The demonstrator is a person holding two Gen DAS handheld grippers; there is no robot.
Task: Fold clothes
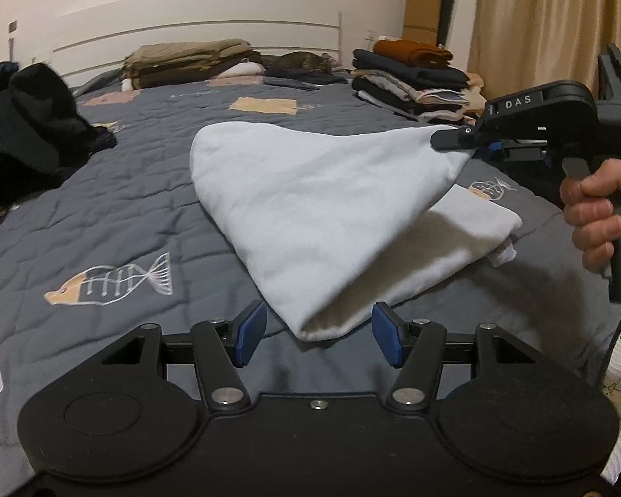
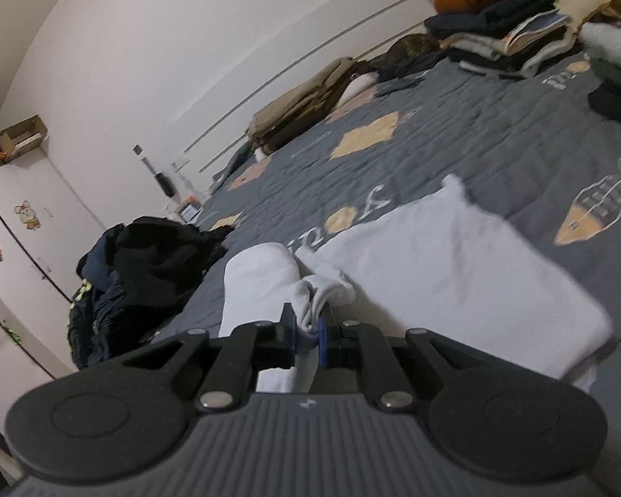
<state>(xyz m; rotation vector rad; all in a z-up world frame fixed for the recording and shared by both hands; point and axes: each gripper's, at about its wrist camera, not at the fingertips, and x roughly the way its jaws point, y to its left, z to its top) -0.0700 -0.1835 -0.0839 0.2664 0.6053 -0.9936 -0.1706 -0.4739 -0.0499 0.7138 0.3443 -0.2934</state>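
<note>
Two tongs work over one white garment on a bed with a grey quilted bedspread printed with fish-skeleton motifs. Right tongs: jaws together, clamped on a bunched corner of the white garment, with fabric pinched between the blue pads. In the left wrist view the right tongs hold that corner raised above the bedspread, so the upper layer of the garment lifts in a tented sheet while the lower layer lies flat on the bed. A hand grips the handle of the right tongs at the right edge of that view. Left tongs: jaws apart, blue pads standing either side of the near folded corner of the garment; the pads do not press on the fabric. The garment lies in the middle of the bed, nearer the foot. Stacked folded clothes sit at the far right by the white headboard, and a second folded stack sits at the far centre. One dark unfolded heap lies at the left edge of the bed. Beige curtains hang at the far right.
</note>
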